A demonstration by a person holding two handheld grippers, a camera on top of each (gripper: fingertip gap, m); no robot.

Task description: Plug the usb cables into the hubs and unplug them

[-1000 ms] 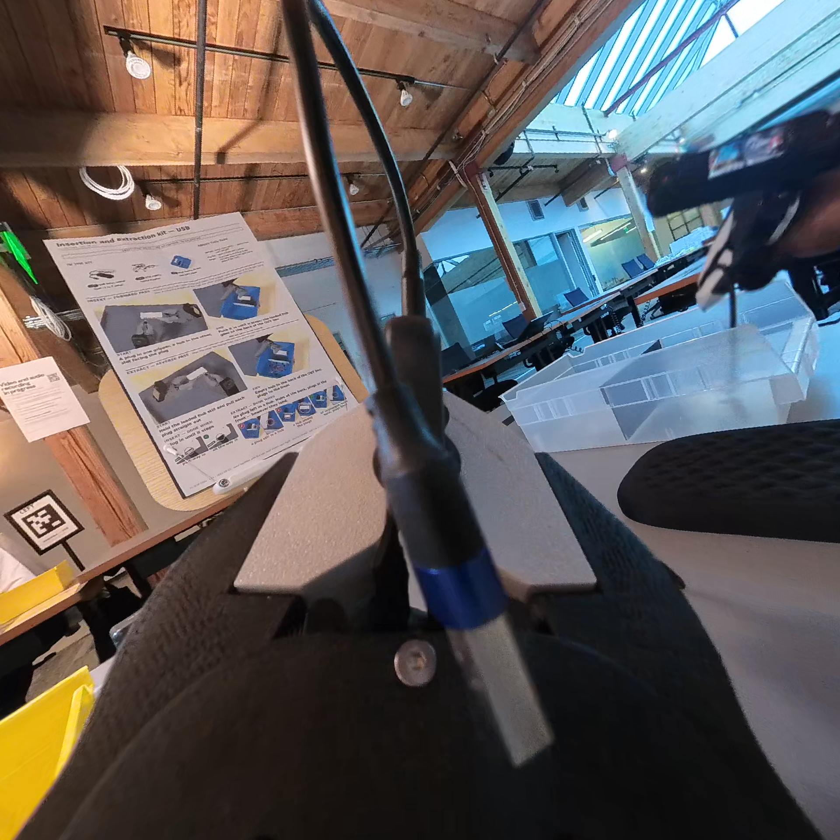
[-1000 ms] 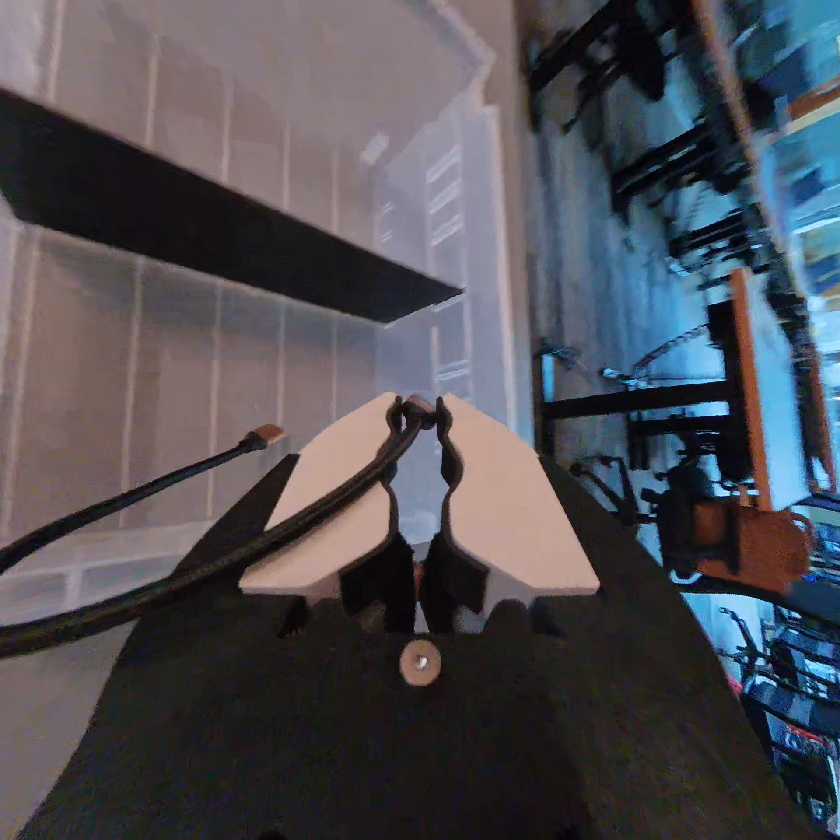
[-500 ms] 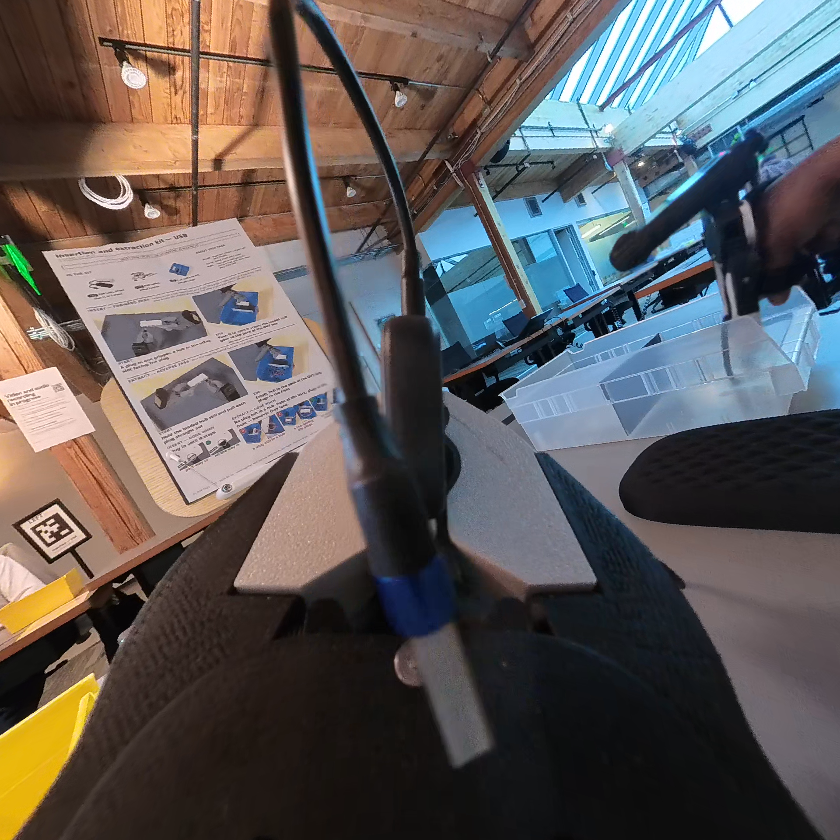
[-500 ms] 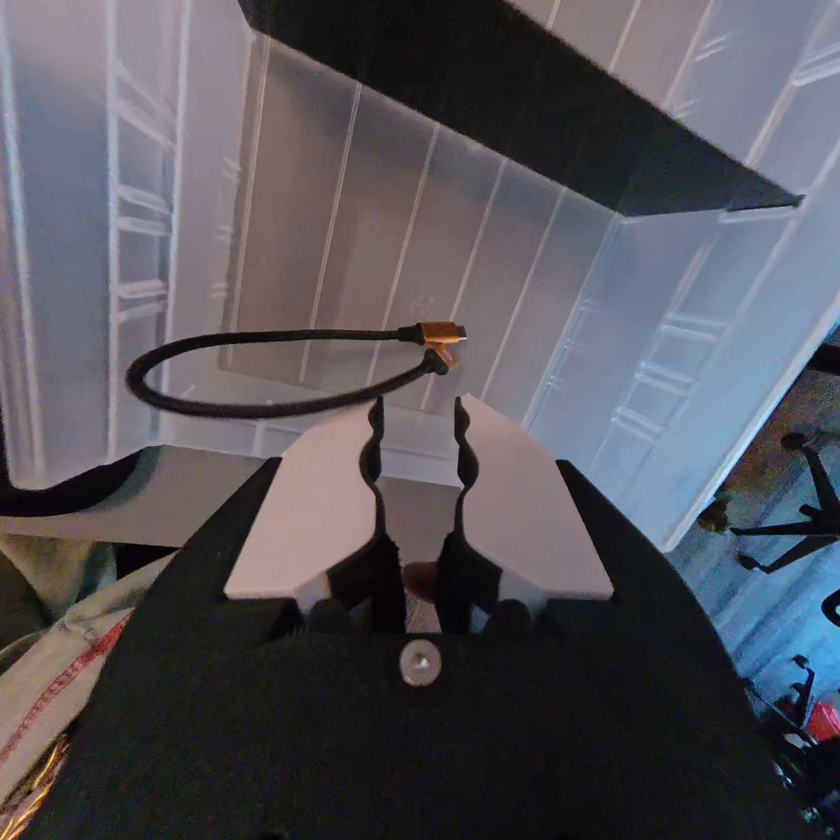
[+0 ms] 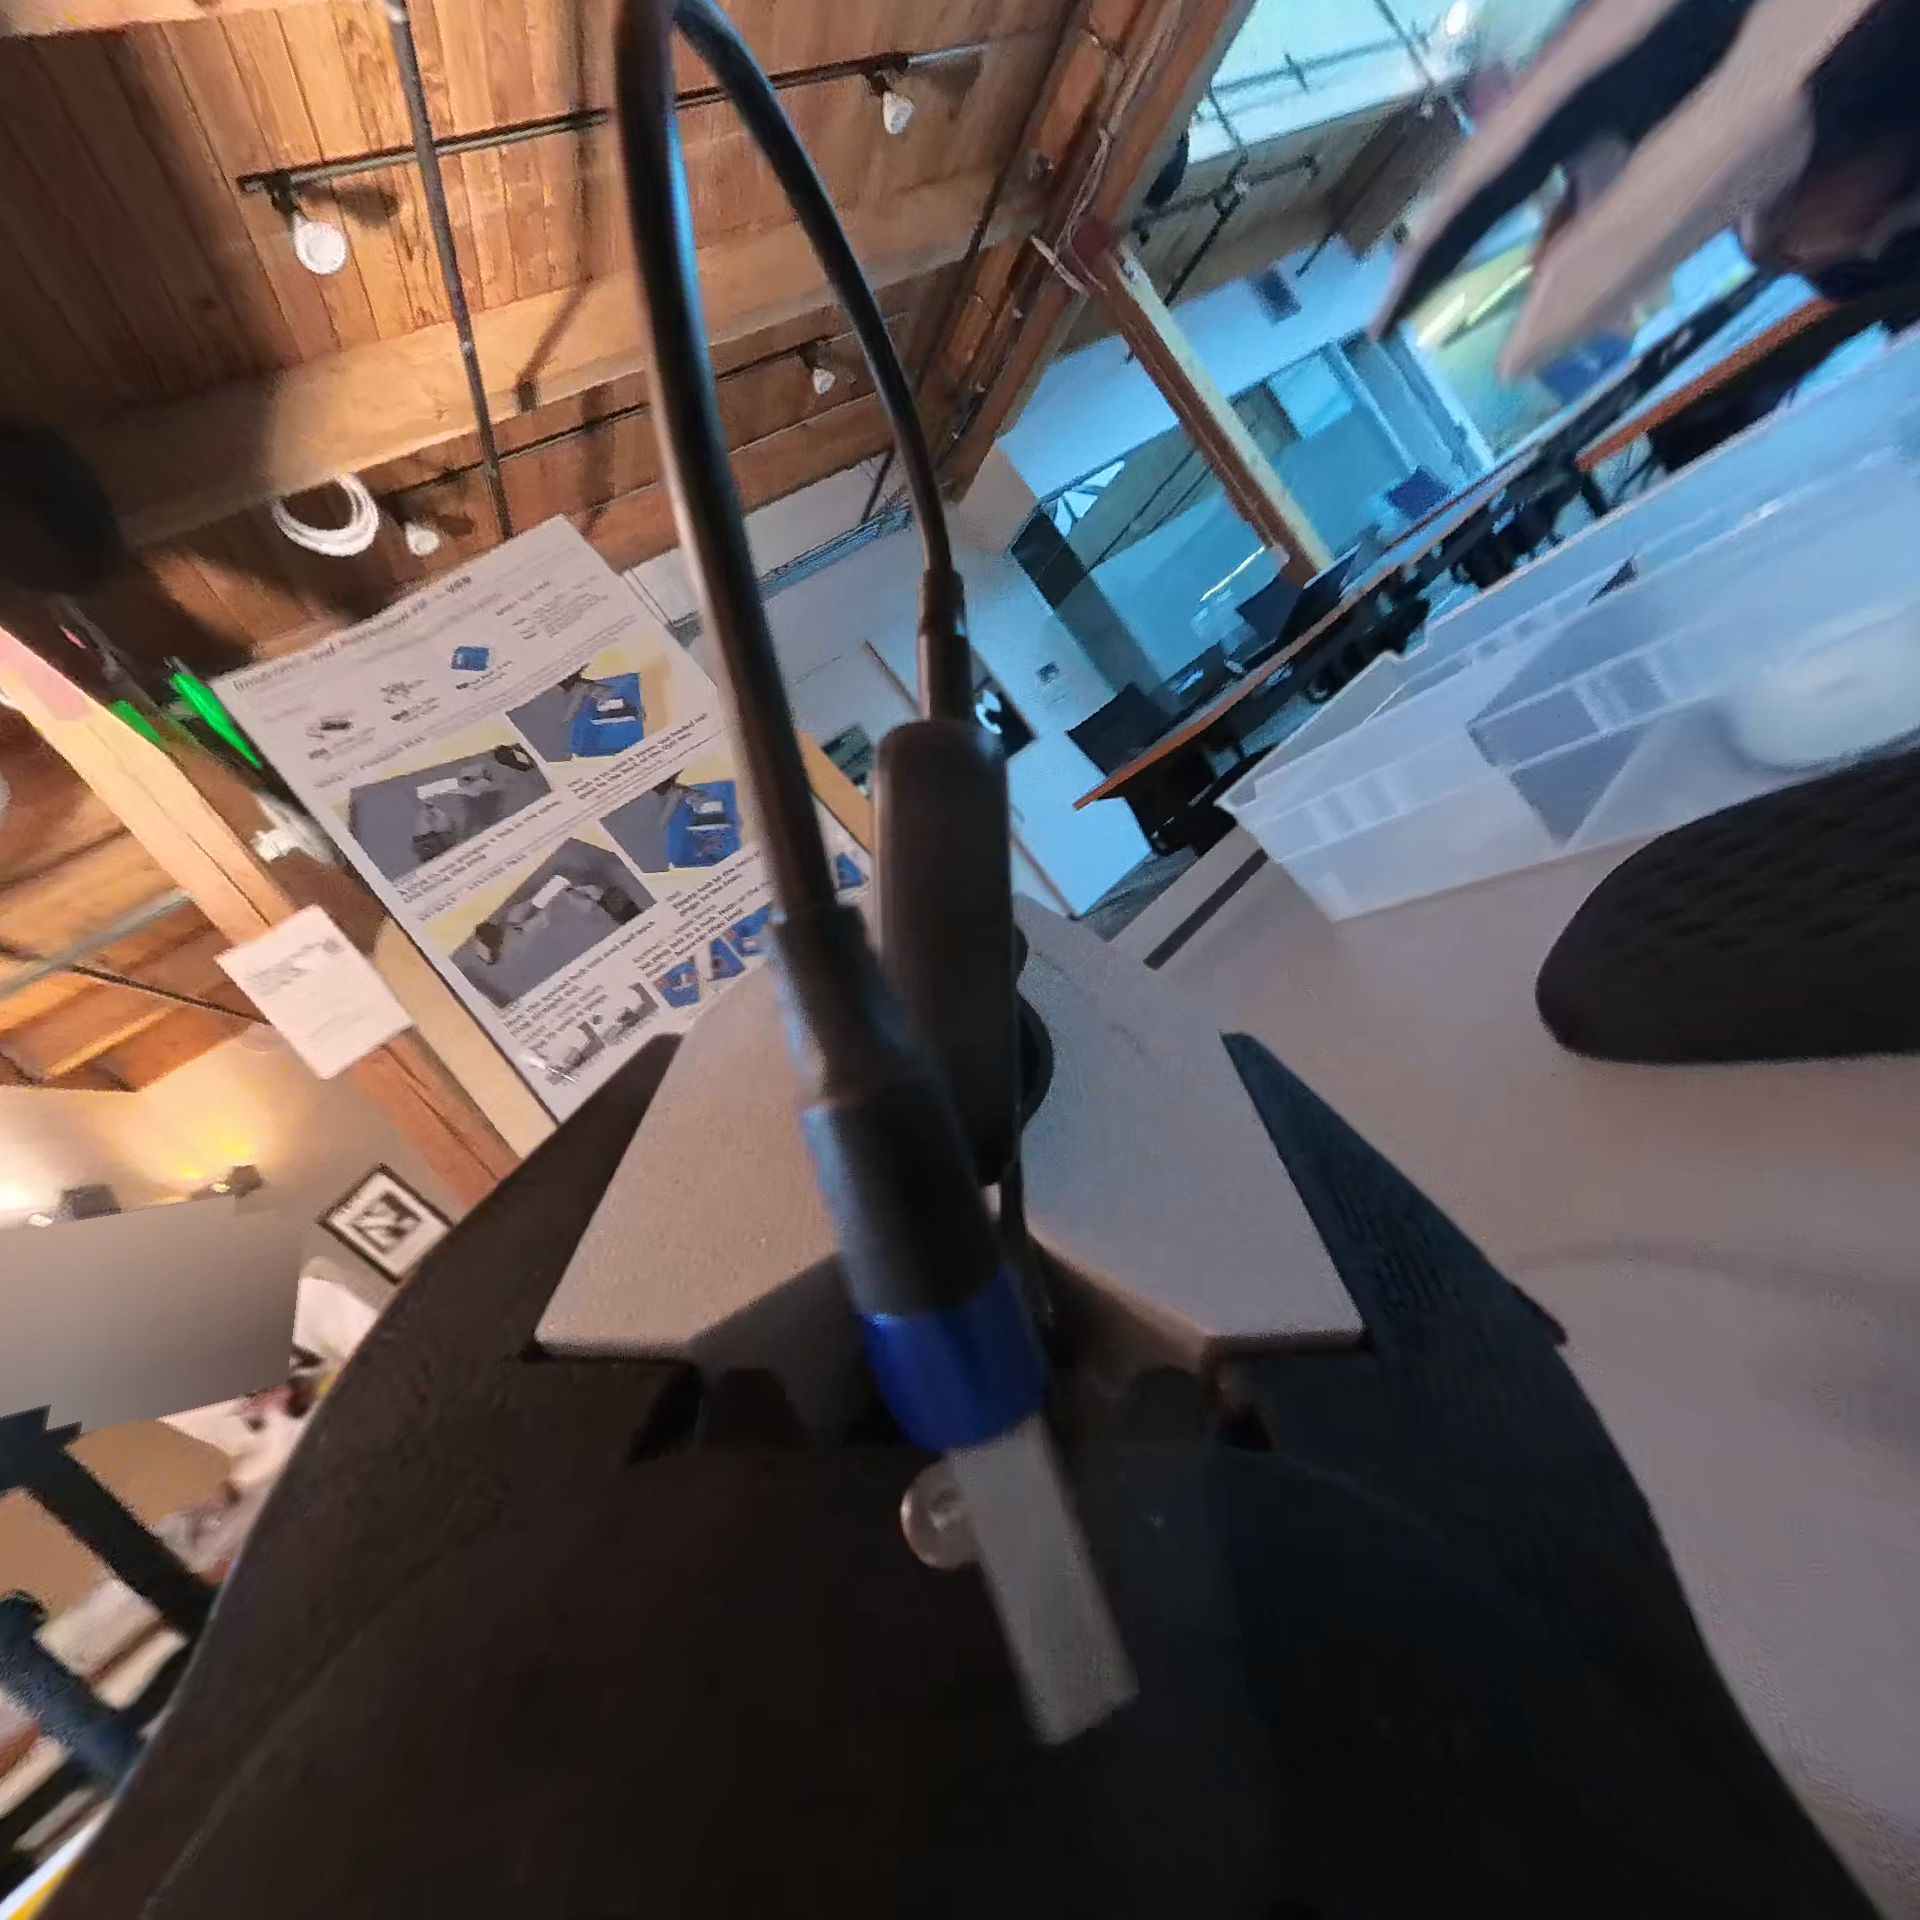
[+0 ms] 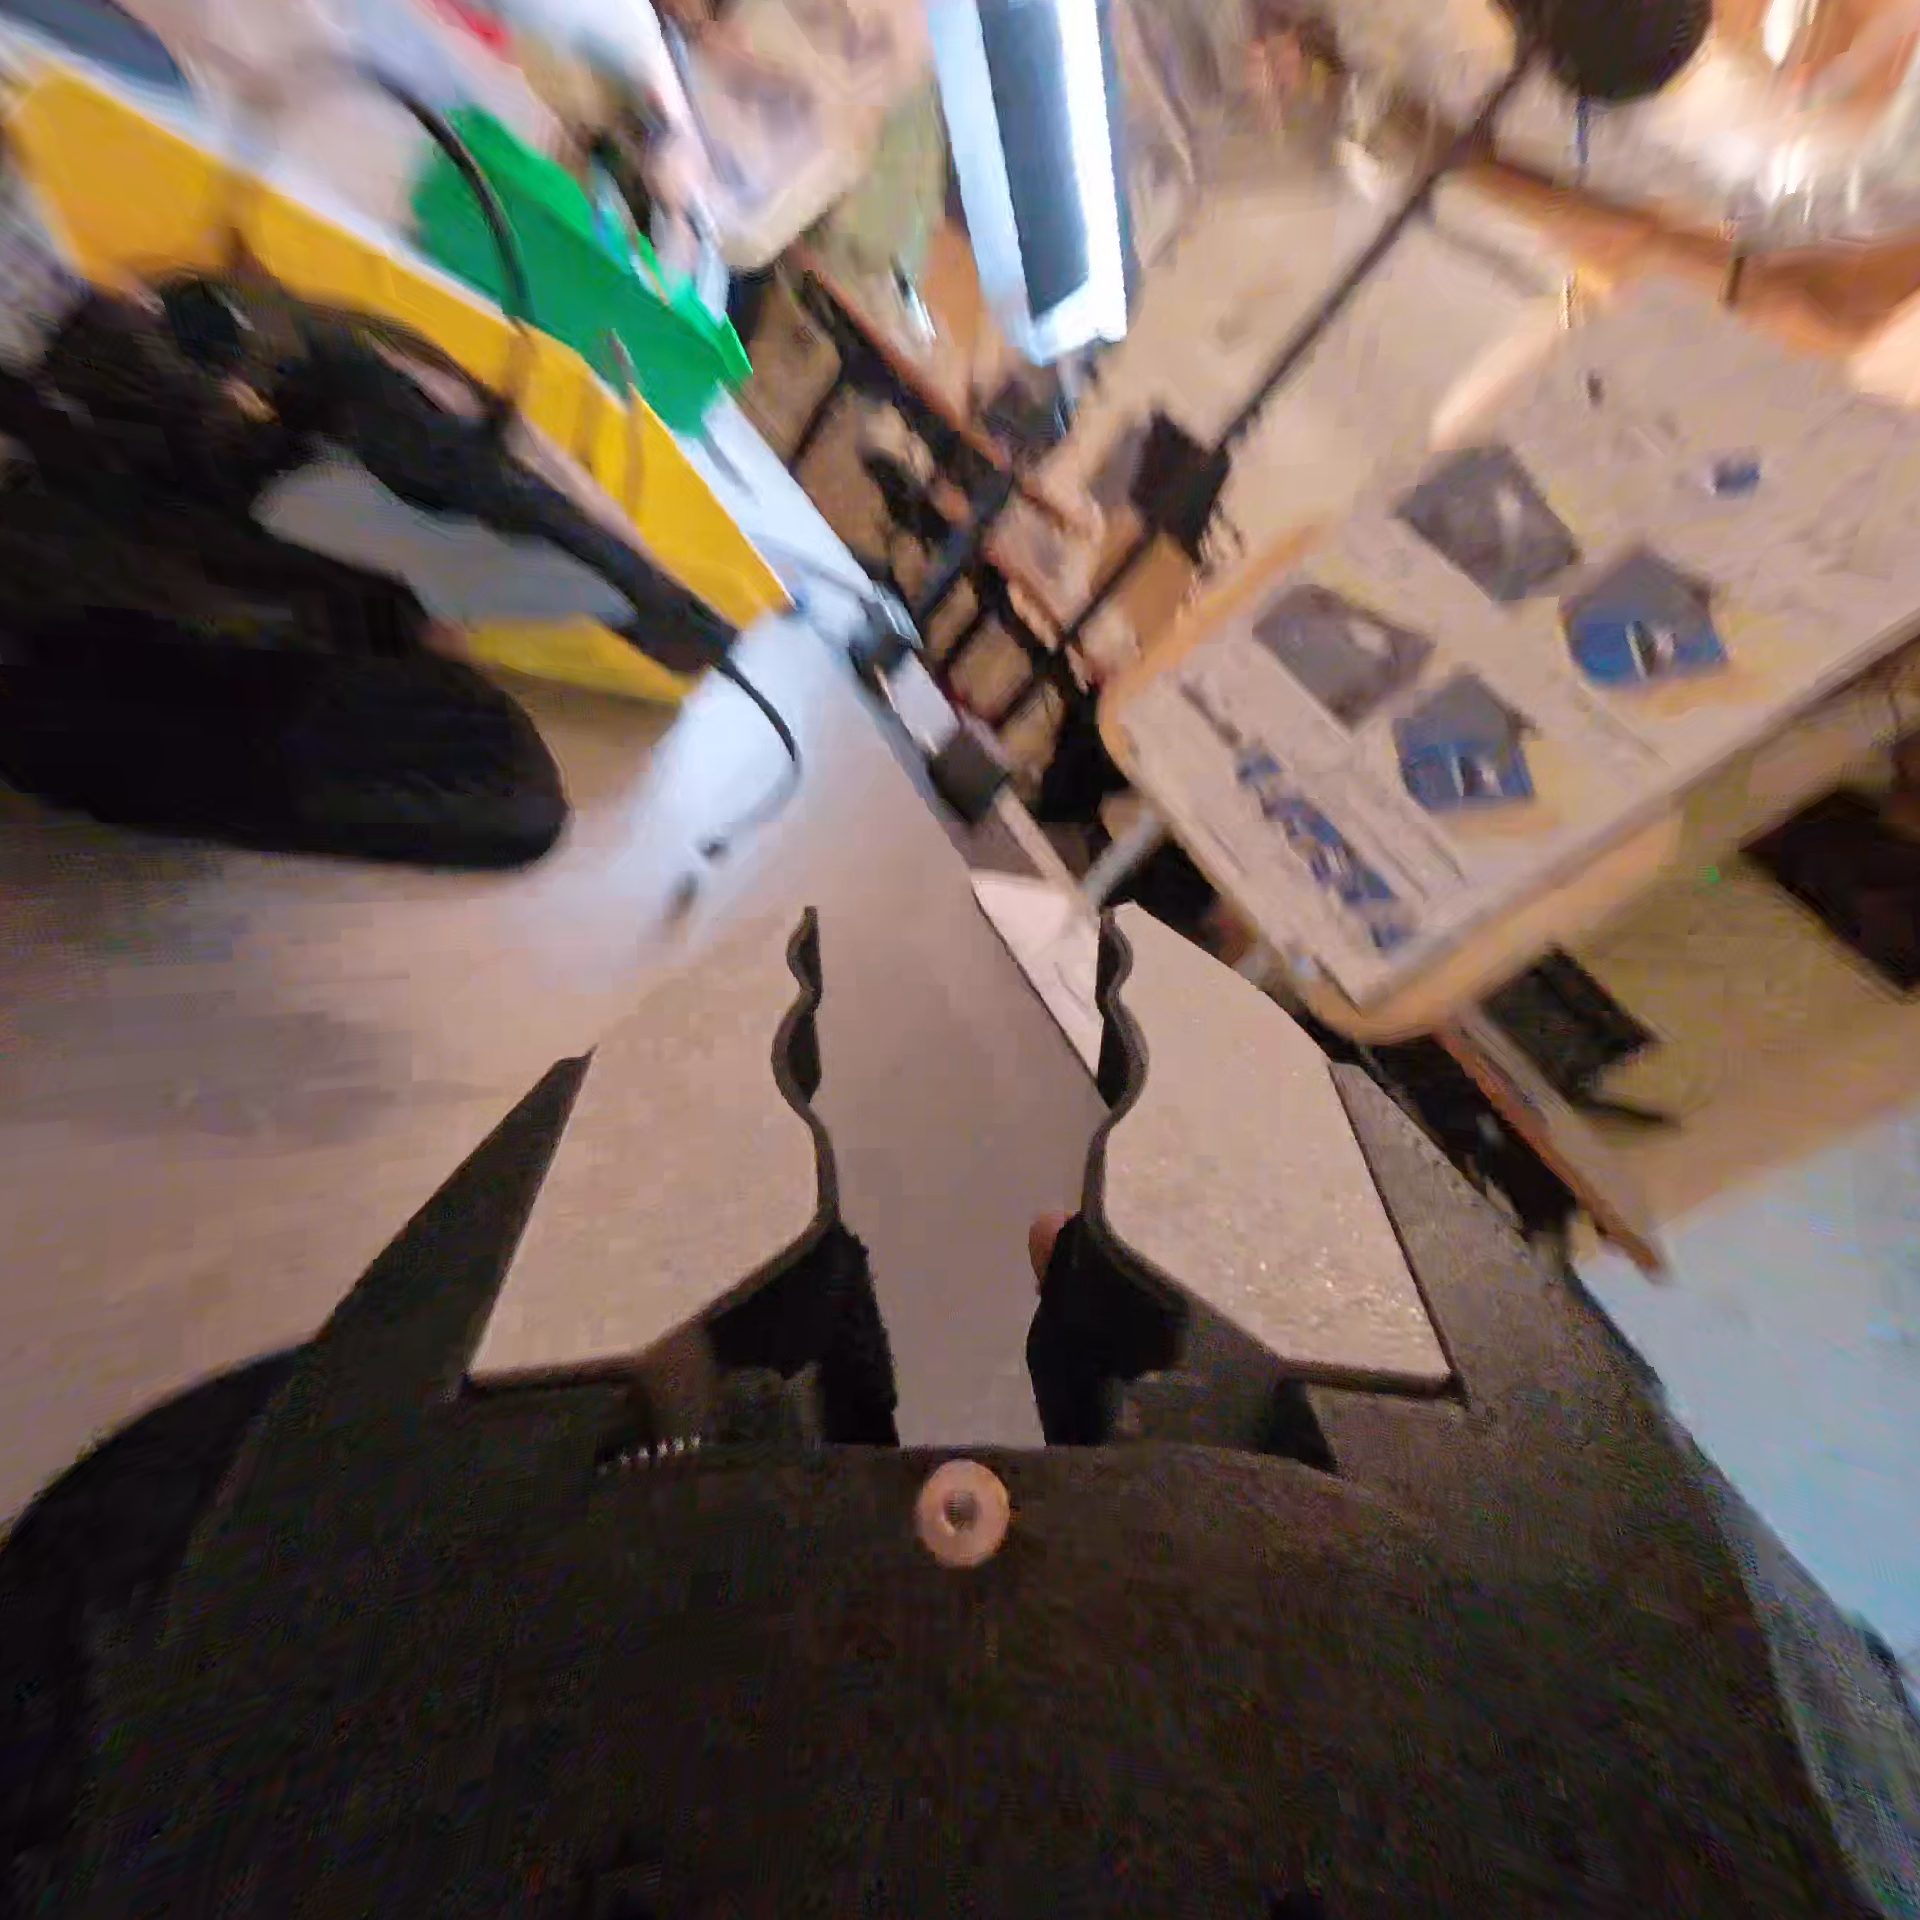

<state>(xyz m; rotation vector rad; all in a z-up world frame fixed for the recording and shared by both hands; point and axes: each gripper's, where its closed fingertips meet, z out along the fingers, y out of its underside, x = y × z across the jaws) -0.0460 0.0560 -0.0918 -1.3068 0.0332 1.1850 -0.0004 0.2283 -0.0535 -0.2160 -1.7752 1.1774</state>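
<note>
A black USB cable [image 5: 940, 1049] sits mid-frame, clenched in the left claw [image 5: 977, 1122], its blue-banded metal plug [image 5: 997, 1496] pointing back toward the camera while the cord loops upward. The right claw [image 6: 956, 997] tilts over the pale counter [image 6: 260, 997], its wavy-edged grey fingers [image 6: 675, 1164] parted and empty. Clear plastic bins [image 5: 1558, 769] stand at the right.

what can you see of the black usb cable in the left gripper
The black usb cable is clamped between the fingers of the left gripper. It looks like smooth rubbery cord bent into a tall loop that runs out of the top of the left wrist view. One end is a thick dark plug body standing upright in the grip. The other end hangs back toward the camera: a dark sleeve, a blue band, then a flat silvery metal plug, plugged into nothing.
</note>
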